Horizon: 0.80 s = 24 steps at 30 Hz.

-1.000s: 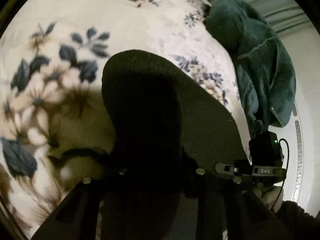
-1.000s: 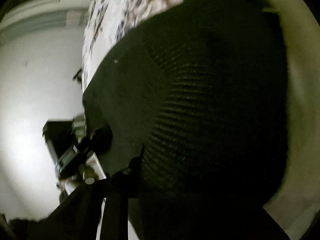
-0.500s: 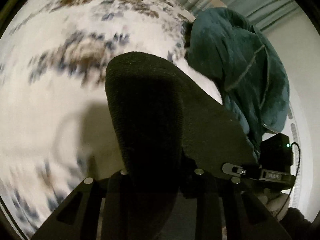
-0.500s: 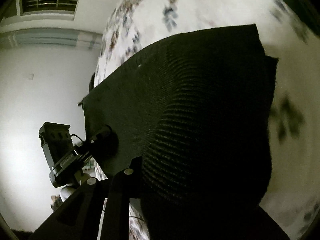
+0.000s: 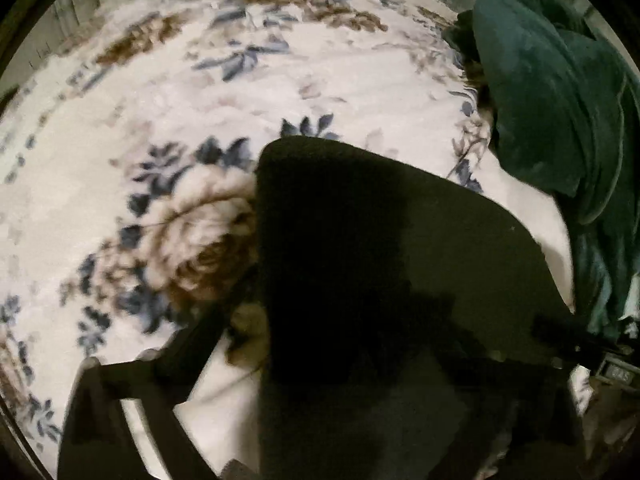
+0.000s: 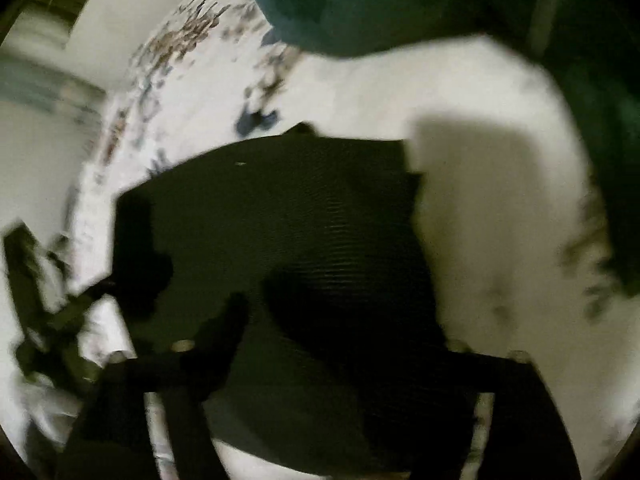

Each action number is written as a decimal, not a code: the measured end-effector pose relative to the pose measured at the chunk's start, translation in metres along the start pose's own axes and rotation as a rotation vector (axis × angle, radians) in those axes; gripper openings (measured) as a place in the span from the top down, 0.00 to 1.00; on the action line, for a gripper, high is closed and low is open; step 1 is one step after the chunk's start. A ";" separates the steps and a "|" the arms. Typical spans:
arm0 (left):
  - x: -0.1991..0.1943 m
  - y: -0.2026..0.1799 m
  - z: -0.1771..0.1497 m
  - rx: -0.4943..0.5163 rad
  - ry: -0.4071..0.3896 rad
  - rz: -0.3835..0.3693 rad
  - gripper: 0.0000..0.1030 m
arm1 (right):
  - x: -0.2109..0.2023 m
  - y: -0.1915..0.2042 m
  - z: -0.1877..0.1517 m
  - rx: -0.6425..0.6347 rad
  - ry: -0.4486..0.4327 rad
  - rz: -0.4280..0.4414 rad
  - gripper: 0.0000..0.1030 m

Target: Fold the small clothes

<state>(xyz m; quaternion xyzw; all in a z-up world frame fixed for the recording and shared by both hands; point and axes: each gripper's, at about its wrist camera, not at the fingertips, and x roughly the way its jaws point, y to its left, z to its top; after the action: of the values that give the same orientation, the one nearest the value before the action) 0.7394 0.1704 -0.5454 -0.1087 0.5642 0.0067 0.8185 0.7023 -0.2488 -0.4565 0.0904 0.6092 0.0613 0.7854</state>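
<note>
Black garment comes down toward the bed, both grippers on it

Fabric dominates both wrist views: a black ribbed knit garment hangs from the left gripper and the right gripper, spread between them over a floral bedspread. A second ago the cloth filled each lens, with only a strip of bedding behind it. Now far more of the bedspread shows, the garment's top edge sits lower in the frame, and its shadow falls on the white bedding just beside it. That reads as the piece being carried forward and lowered for laying out flat, so folding proper looks not yet begun.

Cloth covers the fingertips of both tools. From how it drapes off them, each seems clamped on an edge of the garment, though the jaws themselves cannot be seen.

The left view shows the printed roses sharply, a dark green garment heaped at the bed's right side, and the far gripper's body at the lower right edge. The right view, heavily blurred, shows instead the garment's squared corner, its ribbing, and the other gripper at the left, against a pale wall.
</note>
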 end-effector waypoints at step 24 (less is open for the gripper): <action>-0.251 -0.095 -0.119 0.026 -0.197 0.210 0.00 | -0.248 0.066 -0.143 -0.165 -0.311 -0.395 0.00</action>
<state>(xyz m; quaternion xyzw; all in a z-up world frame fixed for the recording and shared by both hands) 0.5508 0.0840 -0.3372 -0.0370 0.4893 0.0956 0.8661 0.5031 -0.2262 -0.2419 -0.0861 0.4799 -0.0583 0.8712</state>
